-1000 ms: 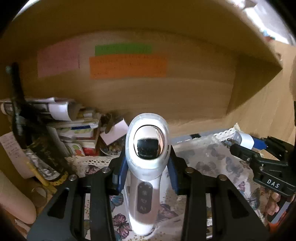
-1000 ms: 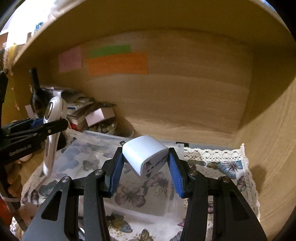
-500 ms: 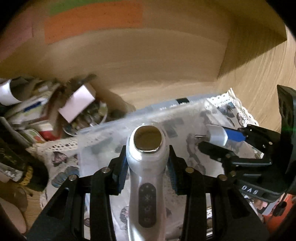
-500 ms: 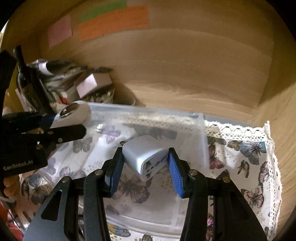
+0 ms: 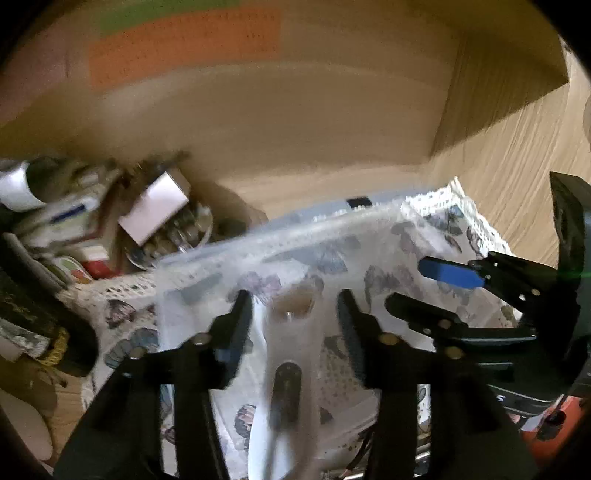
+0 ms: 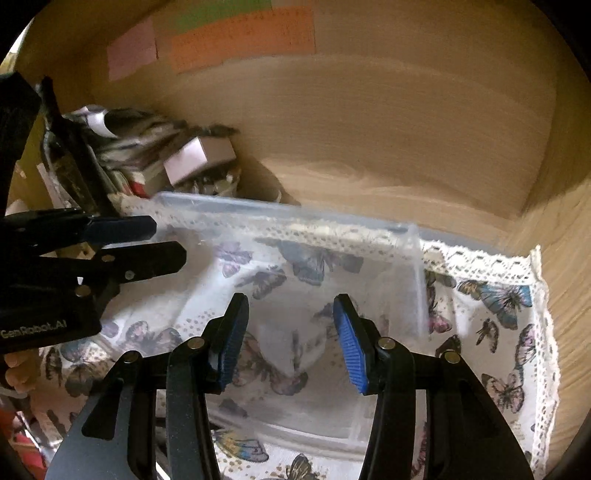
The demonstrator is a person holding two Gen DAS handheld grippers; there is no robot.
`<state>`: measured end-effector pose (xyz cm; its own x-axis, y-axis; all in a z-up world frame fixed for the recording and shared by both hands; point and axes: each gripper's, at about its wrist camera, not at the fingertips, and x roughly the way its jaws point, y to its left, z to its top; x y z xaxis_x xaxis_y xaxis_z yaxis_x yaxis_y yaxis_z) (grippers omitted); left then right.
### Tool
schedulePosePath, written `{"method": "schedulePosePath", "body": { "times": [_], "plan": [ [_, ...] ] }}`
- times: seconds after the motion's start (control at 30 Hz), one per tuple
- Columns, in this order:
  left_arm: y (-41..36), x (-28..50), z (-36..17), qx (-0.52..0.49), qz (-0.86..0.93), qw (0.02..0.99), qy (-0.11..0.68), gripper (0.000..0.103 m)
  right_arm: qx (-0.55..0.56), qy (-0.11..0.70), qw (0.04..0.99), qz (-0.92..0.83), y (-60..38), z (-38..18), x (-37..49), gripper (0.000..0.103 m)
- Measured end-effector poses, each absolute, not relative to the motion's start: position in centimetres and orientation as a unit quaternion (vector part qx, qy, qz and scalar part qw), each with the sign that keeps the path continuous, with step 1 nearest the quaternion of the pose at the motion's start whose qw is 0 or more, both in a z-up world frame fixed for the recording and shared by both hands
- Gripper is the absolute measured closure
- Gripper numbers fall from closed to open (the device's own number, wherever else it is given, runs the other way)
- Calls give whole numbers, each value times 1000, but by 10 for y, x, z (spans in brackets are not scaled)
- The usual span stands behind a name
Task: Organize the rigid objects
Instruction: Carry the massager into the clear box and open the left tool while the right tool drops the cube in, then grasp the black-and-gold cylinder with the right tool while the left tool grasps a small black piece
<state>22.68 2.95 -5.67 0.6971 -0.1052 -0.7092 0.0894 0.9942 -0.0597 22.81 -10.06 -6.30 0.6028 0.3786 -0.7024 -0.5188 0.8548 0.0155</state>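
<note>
The wooden shelf (image 6: 369,140) closed in the whole scene, its far wall carrying an orange note (image 6: 243,38), a green note (image 6: 221,13) above it and a pink note (image 6: 131,48) to the left. A butterfly-print cloth (image 6: 498,306) with a lace edge covered the bottom of the shelf, and on it sat a clear plastic bin (image 6: 288,214), its far rim running from left to right. At the far left, beside the bin, a clutter of boxes and papers (image 6: 147,147) was heaped against the wall, with a small pale box (image 6: 197,158) lying on top. The left tongs (image 5: 293,321) hung over the bin with their jaws spread apart; a white handheld device (image 5: 284,369) showed between them as a motion-blurred streak over the bin, and I could not tell whether the pads touched it. The right tongs (image 6: 290,328) also stood open above the bin, nothing between the blue pads (image 6: 351,343). Beneath them, inside the bin, lay a pale blurred lump, the white adapter (image 6: 291,347), down on the bin's floor near the middle, clear of both pads.
</note>
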Motion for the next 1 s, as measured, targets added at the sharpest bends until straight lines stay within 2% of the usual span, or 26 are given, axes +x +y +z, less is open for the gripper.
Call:
{"method": "schedulePosePath", "body": {
  "times": [0.23,0.33,0.47,0.5,0.6,0.77,1.0],
  "plan": [
    [32,197,-30,-5,-44,939,342,42,-91,314,910,255,-111,-28,201,45],
    [34,182,-20,-5,-35,945,324,31,-88,290,918,255,-116,-15,186,36],
    [35,159,-11,-3,-28,952,305,21,-86,268,925,255,-121,-4,167,34],
    [36,155,-10,-3,-26,953,302,16,-86,265,926,254,-123,-2,162,33],
    [36,136,-8,-2,-17,955,295,7,-85,256,929,252,-128,0,149,24],
    [38,109,-16,4,-12,954,298,4,-88,258,932,241,-138,-6,127,23],
    [50,88,-55,2,3,938,346,3,-88,292,927,218,-158,-31,112,22]
  ]
}}
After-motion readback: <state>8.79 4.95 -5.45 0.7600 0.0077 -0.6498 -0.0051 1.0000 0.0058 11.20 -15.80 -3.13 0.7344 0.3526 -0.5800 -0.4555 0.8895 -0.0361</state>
